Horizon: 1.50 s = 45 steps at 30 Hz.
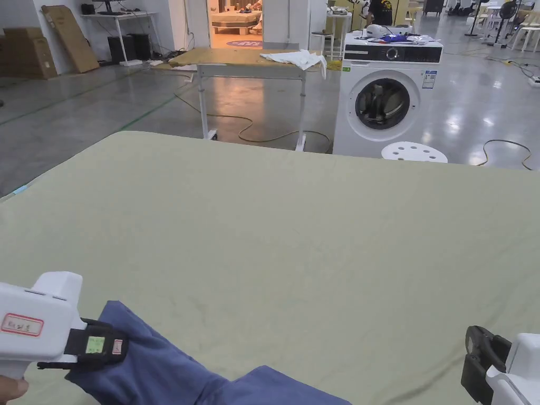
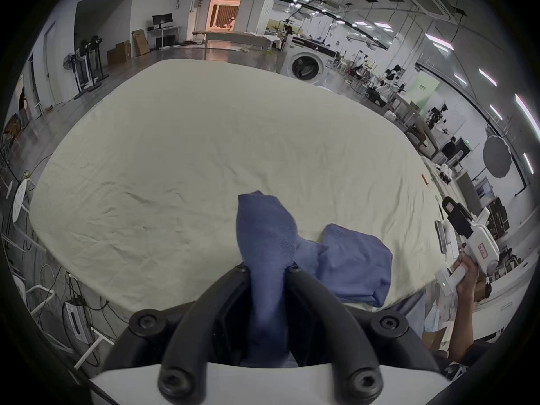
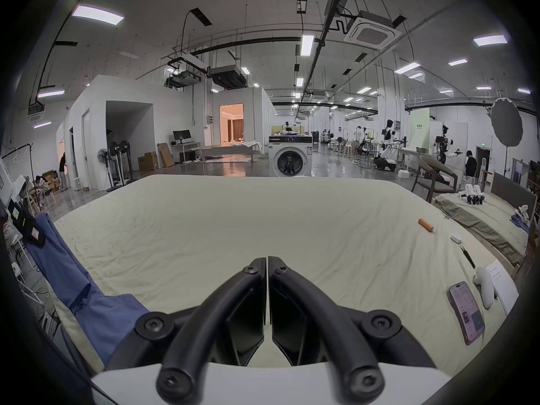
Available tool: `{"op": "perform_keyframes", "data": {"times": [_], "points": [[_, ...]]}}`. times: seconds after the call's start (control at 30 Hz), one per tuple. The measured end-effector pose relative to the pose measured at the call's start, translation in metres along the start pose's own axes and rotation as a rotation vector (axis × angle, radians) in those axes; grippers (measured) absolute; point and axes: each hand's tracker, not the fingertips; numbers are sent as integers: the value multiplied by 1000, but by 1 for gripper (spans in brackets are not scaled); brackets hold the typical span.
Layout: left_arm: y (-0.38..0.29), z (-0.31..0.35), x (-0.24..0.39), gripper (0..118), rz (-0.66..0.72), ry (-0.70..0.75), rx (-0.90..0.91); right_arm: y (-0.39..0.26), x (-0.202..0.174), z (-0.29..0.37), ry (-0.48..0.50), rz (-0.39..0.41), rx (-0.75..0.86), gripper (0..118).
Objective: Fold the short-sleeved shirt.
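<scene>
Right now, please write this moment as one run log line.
left gripper: shut on blue shirt | right gripper: shut, holding nothing | shirt: bunched, unfolded

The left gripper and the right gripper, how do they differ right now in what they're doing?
The left gripper has its jaws closed on a bunch of the blue shirt; the right gripper has its jaws shut together on nothing. The left one is lifting cloth at the near edge of the bed; the right one is held apart from the shirt, over bare sheet. Both have black jaws on a white body.
</scene>
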Motion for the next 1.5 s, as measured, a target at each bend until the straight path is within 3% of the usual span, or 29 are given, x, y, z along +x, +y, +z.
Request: {"op": "perform_keyframes", "data": {"times": [0.47,0.93,1.0,1.1,1.13,1.3,1.4,1.43,1.5], "points": [[-26,-52,133,11,-283,-95,-123,-15,9,5,-23,8,-27,0],[-67,-161,202,12,-343,-28,-229,-22,19,14,-50,-7,-39,0],[-67,-165,196,23,-308,-41,-235,-22,19,14,-52,-9,-41,0],[-60,-155,183,67,-210,-204,-219,-22,20,15,-55,-7,-45,0],[-57,-149,179,70,-183,-253,-215,-23,20,15,-56,-7,-46,0],[-41,-115,162,68,-162,-303,-124,-24,22,16,-62,-12,-52,0],[-39,-115,155,56,-151,-301,-113,-25,22,16,-65,-13,-54,0],[-40,-120,154,51,-146,-293,-121,-26,22,16,-64,-13,-55,0],[-46,-135,154,22,-135,-283,-172,-27,22,16,-64,-14,-57,0]]}}
